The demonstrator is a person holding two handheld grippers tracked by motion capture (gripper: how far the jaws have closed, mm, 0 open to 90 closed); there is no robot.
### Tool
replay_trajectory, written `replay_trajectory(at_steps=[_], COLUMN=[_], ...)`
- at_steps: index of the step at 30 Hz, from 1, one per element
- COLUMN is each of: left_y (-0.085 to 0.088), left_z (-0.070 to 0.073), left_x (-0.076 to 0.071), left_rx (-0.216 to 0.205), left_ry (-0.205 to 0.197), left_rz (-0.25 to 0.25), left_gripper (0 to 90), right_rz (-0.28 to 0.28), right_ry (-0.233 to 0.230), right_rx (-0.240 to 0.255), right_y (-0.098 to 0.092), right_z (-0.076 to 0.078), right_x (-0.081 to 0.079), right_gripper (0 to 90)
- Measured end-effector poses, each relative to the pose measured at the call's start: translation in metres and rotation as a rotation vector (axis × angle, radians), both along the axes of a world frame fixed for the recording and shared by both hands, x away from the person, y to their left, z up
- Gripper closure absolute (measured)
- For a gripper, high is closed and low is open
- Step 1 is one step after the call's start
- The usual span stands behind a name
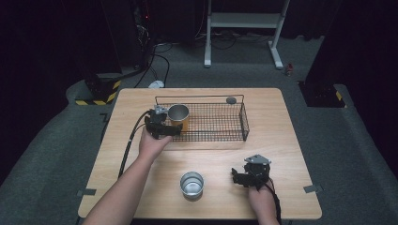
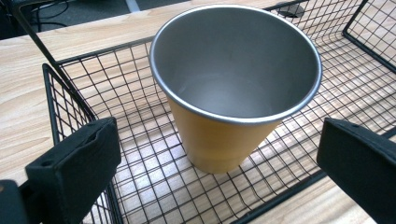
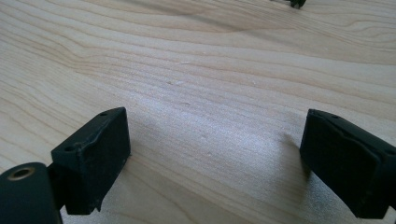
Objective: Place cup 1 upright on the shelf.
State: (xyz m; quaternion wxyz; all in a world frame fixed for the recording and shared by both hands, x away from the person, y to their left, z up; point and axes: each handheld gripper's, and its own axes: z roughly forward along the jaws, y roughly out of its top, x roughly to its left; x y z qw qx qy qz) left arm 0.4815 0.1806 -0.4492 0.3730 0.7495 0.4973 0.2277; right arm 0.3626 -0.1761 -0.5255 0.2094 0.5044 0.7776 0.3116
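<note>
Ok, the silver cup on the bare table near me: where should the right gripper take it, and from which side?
Grip the silver cup across its side wall, below the rim. It stands upright and open-mouthed on the table, so a level approach suits it. The right gripper sits to the cup's right with jaws open over bare wood, so probably come in from that side.

Matt metal cup [image 2: 233,88], black wire basket [image 2: 140,154], seemingly smooth wood table [image 3: 210,70].
</note>
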Motion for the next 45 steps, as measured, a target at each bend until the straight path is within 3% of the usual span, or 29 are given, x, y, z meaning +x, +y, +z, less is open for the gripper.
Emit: replay_trajectory(at_steps=[14,32,45], left_y=[0.009,0.028,0.043], left_z=[0.001,0.005,-0.005], left_x=[-0.014,-0.04,-0.061], left_rx=[-0.003,-0.03,-0.046], left_ry=[0.0,-0.032,-0.023], left_rz=[-0.022,-0.049,-0.063], left_gripper=[0.3,1.9,3.1], right_rz=[0.0,0.0,0.0], right_ry=[0.0,0.001,0.001], right_rx=[0.0,0.0,0.001], right_y=[0.0,0.0,0.0], right_z=[0.0,0.0,0.0], right_x=[0.0,0.0,0.0], right_gripper=[8.6,8.5,8.6])
